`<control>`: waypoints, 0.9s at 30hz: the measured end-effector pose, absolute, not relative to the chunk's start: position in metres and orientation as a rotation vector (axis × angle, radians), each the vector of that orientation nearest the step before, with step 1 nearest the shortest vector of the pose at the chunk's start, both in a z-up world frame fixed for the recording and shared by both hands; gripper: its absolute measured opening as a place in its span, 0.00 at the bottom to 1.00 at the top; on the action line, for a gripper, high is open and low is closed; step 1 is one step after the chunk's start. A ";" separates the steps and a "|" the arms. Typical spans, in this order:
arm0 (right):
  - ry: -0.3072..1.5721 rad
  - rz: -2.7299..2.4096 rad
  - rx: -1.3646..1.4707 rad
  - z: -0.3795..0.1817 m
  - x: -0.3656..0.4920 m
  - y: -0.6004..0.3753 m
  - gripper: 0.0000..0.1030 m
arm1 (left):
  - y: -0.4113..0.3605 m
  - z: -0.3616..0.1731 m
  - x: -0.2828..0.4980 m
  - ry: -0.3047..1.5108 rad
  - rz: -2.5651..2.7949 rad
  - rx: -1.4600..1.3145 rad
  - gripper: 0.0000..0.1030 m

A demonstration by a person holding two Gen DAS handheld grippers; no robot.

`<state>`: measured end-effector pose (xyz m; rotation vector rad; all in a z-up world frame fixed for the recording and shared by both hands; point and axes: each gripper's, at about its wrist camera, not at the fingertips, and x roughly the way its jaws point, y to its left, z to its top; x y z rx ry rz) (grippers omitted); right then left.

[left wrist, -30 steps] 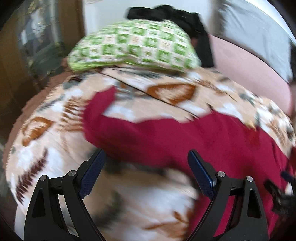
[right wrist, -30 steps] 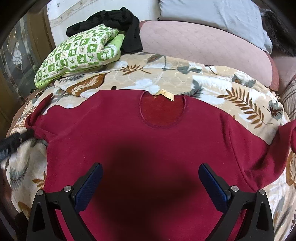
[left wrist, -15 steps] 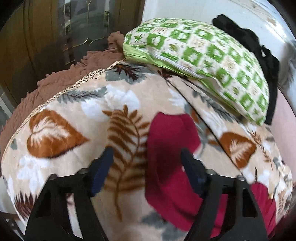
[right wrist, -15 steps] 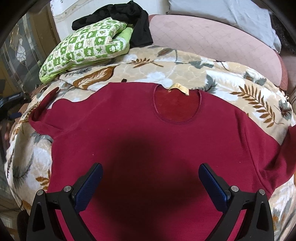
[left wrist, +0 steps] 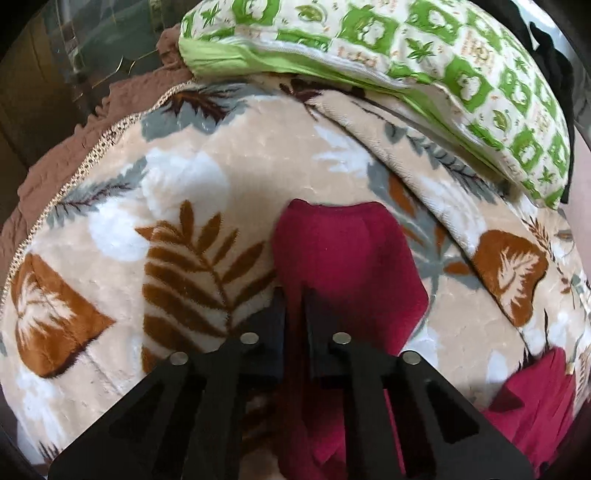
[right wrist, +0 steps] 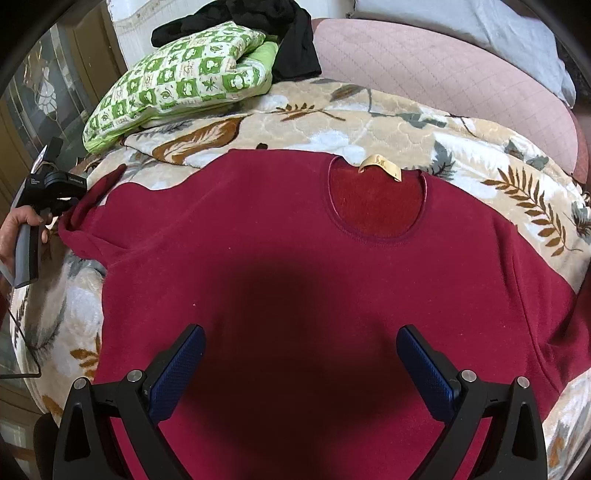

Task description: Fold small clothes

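Observation:
A dark red sweater (right wrist: 295,258) lies flat, front up, on a leaf-patterned blanket (right wrist: 424,133), neck hole and tan label (right wrist: 380,166) at the far side. Its left sleeve (left wrist: 343,251) stretches out over the blanket. My left gripper (left wrist: 294,295) is shut on that sleeve, pinching a fold of red fabric between its fingers. It shows in the right wrist view (right wrist: 55,192) at the sleeve's end, held by a hand. My right gripper (right wrist: 301,354) is open and empty above the sweater's lower body.
A green-and-white patterned pillow (right wrist: 177,88) lies at the far left with black clothing (right wrist: 280,40) behind it. A pink quilted cushion (right wrist: 443,74) and a grey pillow (right wrist: 509,33) sit at the back. The bed's edge (left wrist: 74,158) drops off left beside a wooden glass-paned cabinet.
My left gripper swung left to the sleeve end and closed on it. My right gripper stayed open, drifting slightly over the sweater.

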<state>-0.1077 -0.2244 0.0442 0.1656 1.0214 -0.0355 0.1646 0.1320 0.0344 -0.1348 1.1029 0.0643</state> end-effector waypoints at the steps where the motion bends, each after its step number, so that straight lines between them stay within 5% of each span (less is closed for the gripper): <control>1: 1.020 -0.037 0.169 0.044 -0.108 -0.226 1.00 | 0.134 0.041 0.160 1.093 0.053 -0.151 0.06; 14: 0.926 -0.066 0.248 0.075 -0.128 -0.255 1.00 | 0.046 0.186 0.047 0.851 -0.315 -0.171 0.05; 27: 0.878 -0.168 0.332 0.098 -0.159 -0.325 1.00 | -0.127 0.094 -0.029 0.970 -0.507 0.054 0.06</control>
